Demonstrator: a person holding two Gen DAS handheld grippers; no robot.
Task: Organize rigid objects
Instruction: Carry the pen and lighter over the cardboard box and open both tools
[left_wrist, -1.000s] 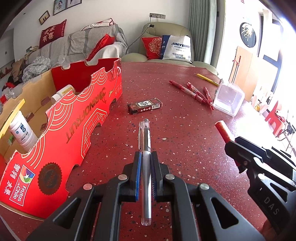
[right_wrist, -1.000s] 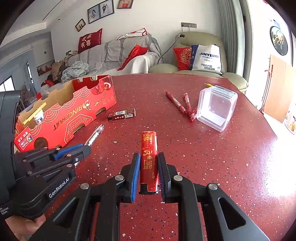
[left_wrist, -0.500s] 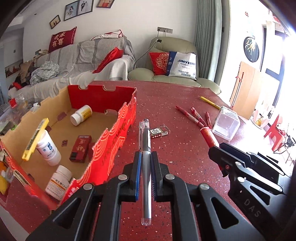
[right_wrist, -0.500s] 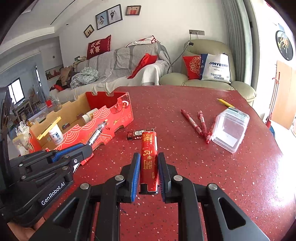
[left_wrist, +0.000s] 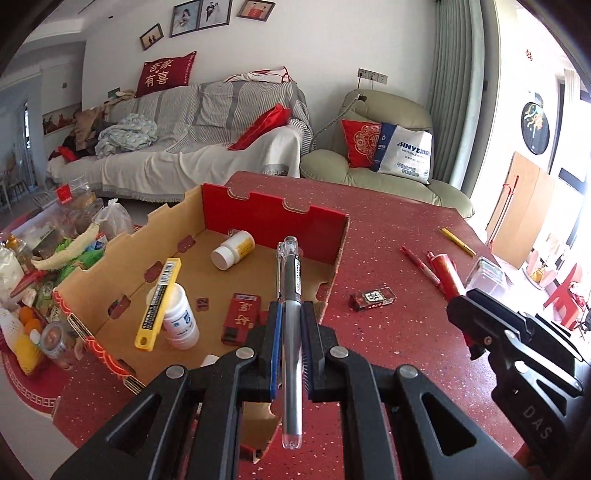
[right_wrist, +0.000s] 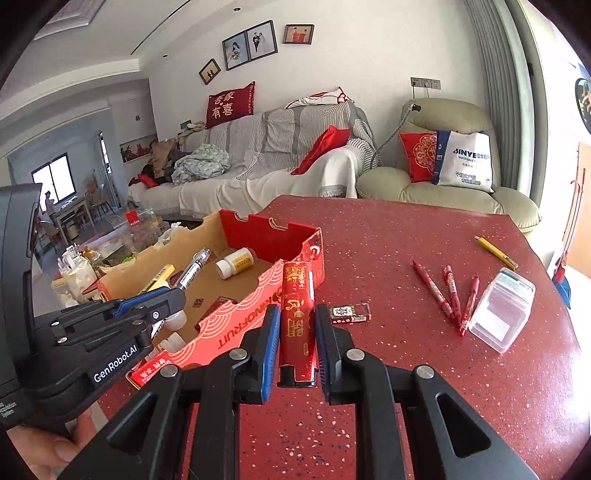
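We see a red table (right_wrist: 406, 369) flecked with white, a box (left_wrist: 273, 218) red outside with white arc patterns and plain brown inside, a clear pen (left_wrist: 290, 295) with a grey barrel, a red lighter (right_wrist: 297, 317) with gold characters, and a yellow knife (left_wrist: 159, 302).

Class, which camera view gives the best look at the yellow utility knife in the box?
The left wrist view: the yellow utility knife shows full length, leaning on a white bottle. In the right wrist view only its top end peeks above the left gripper.
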